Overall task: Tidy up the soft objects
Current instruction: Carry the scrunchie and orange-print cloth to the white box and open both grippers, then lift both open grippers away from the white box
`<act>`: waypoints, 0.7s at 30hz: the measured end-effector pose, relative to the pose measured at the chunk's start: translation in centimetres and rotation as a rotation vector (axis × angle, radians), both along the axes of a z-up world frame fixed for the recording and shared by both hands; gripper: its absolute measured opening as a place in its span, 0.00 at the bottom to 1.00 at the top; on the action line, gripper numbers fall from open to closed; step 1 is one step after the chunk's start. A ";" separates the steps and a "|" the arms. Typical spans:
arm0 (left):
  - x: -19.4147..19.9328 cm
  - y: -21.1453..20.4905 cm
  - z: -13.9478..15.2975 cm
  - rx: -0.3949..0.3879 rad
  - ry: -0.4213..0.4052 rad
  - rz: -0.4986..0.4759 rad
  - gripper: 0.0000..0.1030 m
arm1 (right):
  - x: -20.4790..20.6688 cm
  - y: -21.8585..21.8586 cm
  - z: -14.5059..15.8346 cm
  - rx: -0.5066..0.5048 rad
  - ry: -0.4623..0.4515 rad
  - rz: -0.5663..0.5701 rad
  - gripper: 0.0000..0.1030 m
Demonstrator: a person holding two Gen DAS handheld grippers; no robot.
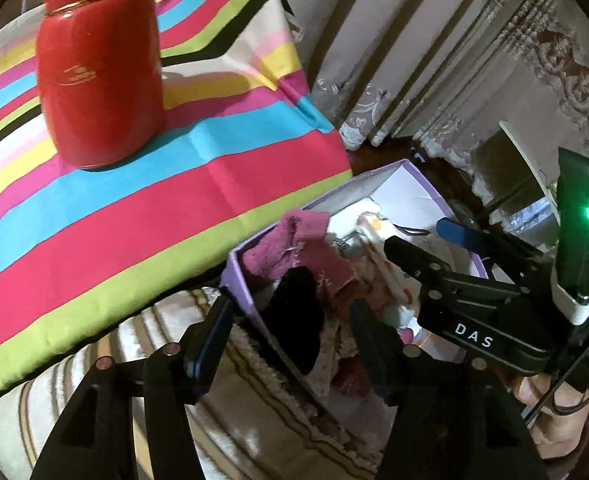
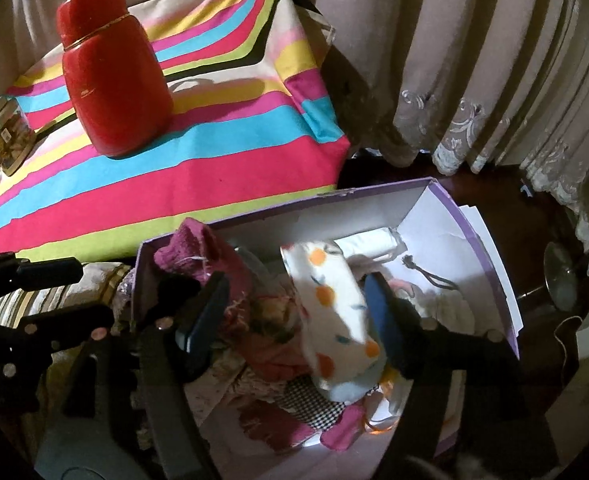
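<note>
A purple cardboard box (image 2: 490,236) with a white inside stands on the floor beside the table; it also shows in the left wrist view (image 1: 238,280). It holds several soft cloths and socks. A magenta knitted sock (image 2: 192,252) hangs over its left wall. My right gripper (image 2: 294,320) is open over the box, its jaws either side of a white sock with orange dots (image 2: 334,304) that lies between them, loose. My left gripper (image 1: 290,348) is open at the box's near left corner, astride the wall, above a black cloth (image 1: 294,312).
A table with a striped cloth (image 2: 214,168) stands left of the box and carries a red jar (image 2: 114,80) and a small tin (image 2: 4,140). Curtains (image 2: 434,60) hang behind. A striped rug (image 1: 254,400) covers the floor. A metal stand (image 2: 562,276) is at the right.
</note>
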State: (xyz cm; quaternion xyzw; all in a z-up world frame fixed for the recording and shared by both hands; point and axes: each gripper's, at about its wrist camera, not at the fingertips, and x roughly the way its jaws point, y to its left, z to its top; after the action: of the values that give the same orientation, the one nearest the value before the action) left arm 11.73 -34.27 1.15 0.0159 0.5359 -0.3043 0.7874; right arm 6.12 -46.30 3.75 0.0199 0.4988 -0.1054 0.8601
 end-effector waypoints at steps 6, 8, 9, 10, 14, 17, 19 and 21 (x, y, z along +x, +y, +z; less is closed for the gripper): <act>-0.6 2.7 0.6 0.000 -0.003 0.060 0.60 | 0.2 2.7 0.7 0.009 -0.013 0.040 0.72; -1.3 3.2 0.5 -0.004 0.016 0.075 0.60 | 0.0 3.9 1.0 0.005 -0.011 0.051 0.72; -2.0 3.5 0.4 -0.007 0.028 0.082 0.60 | -0.1 4.2 1.1 0.005 -0.010 0.056 0.72; -2.8 3.6 0.4 -0.016 0.041 0.079 0.60 | -0.3 4.7 1.3 0.006 -0.010 0.061 0.72; -4.8 3.6 0.3 -0.022 0.054 0.087 0.67 | -1.9 5.4 2.1 -0.016 -0.001 0.056 0.72; -5.7 3.2 0.7 -0.015 0.025 0.100 0.82 | -3.0 5.3 2.4 -0.034 0.007 0.050 0.72; -5.9 2.8 0.9 -0.027 0.027 0.103 0.89 | -3.9 4.6 2.6 -0.033 0.005 0.031 0.72; -6.3 2.4 1.0 -0.037 0.017 0.113 0.91 | -4.8 3.9 2.8 -0.024 0.002 0.020 0.72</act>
State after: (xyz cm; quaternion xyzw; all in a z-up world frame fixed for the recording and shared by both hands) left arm 5.43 -31.88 2.17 -0.0316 0.5371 -0.2691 0.7988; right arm 1.36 -42.41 6.58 0.0046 0.4985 -0.1029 0.8608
